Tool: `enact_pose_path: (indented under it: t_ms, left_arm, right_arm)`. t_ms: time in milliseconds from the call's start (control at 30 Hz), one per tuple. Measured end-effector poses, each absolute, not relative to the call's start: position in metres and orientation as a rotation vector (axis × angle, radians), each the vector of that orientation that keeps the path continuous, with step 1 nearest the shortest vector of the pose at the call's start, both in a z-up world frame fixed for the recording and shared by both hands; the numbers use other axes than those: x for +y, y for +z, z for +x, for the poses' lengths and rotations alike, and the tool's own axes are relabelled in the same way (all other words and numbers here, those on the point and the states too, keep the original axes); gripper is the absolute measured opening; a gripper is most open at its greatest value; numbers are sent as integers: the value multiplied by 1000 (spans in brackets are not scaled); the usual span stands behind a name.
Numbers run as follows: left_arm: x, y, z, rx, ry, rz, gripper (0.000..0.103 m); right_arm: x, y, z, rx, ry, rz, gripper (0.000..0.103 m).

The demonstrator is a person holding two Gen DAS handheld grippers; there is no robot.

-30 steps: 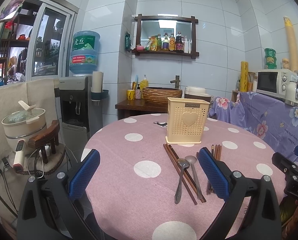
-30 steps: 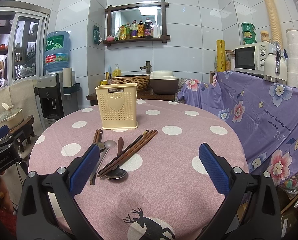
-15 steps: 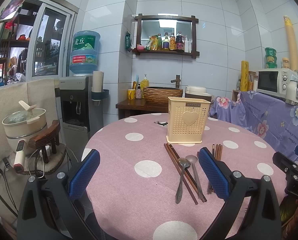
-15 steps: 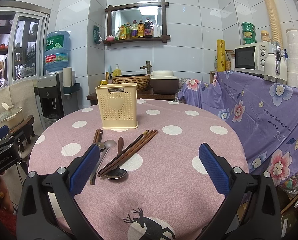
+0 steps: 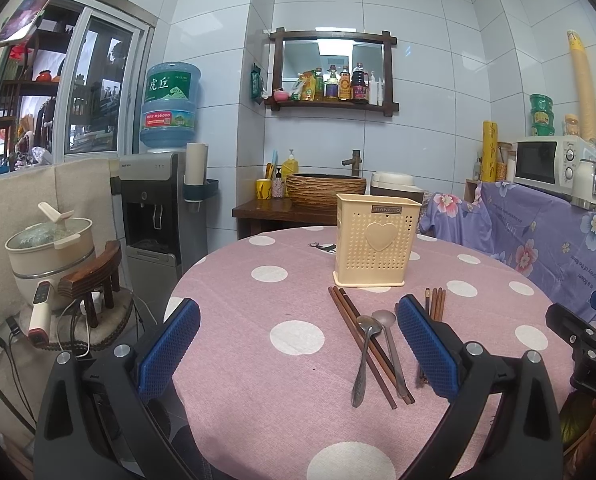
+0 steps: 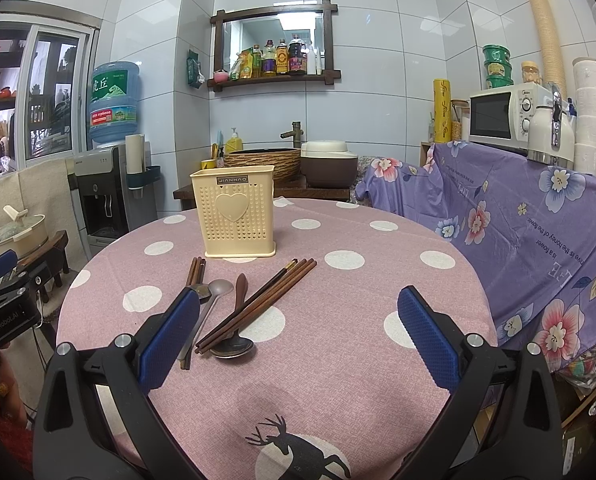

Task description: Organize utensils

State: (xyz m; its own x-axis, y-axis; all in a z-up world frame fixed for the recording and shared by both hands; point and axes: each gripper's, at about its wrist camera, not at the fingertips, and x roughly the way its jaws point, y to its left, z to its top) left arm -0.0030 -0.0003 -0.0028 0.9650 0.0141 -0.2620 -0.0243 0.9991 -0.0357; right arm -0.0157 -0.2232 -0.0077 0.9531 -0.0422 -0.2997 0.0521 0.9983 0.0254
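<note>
A cream perforated utensil holder (image 5: 377, 251) (image 6: 237, 212) stands upright on the pink polka-dot tablecloth (image 5: 257, 380) (image 6: 358, 360). In front of it lie brown chopsticks (image 5: 368, 344) (image 6: 257, 306), two metal spoons (image 5: 364, 356) (image 5: 390, 344) and a dark-handled spoon (image 6: 235, 340). More chopsticks (image 5: 434, 304) (image 6: 195, 271) lie beside them. My left gripper (image 5: 298, 348) is open and empty, near the utensils. My right gripper (image 6: 298, 348) is open and empty, just short of the pile.
The round table drops off at its left edge toward a water dispenser (image 5: 157, 216) and a cooker on a stool (image 5: 53, 252). A purple floral cloth (image 6: 538, 232) covers a counter with a microwave (image 6: 506, 114) at the right. A sink bowl (image 6: 263, 160) stands behind the table.
The left wrist view has shifted very slightly; the utensils sit a touch lower in frame. The right gripper and all objects have not moved.
</note>
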Motion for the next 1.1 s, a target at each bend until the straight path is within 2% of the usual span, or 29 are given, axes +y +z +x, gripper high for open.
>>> enact_pose_path:
  t_ms: [833, 967, 1100]
  left_arm:
    - [0, -5, 2, 285, 26, -29, 98]
    - [6, -9, 12, 335, -7, -45, 98]
    - [12, -19, 30, 429, -24, -47, 98]
  right_arm:
    - [-222, -10, -12, 322, -55, 34, 98]
    - [-225, -13, -5, 342, -67, 38, 98]
    - [-235, -22, 16, 442, -65, 61, 98]
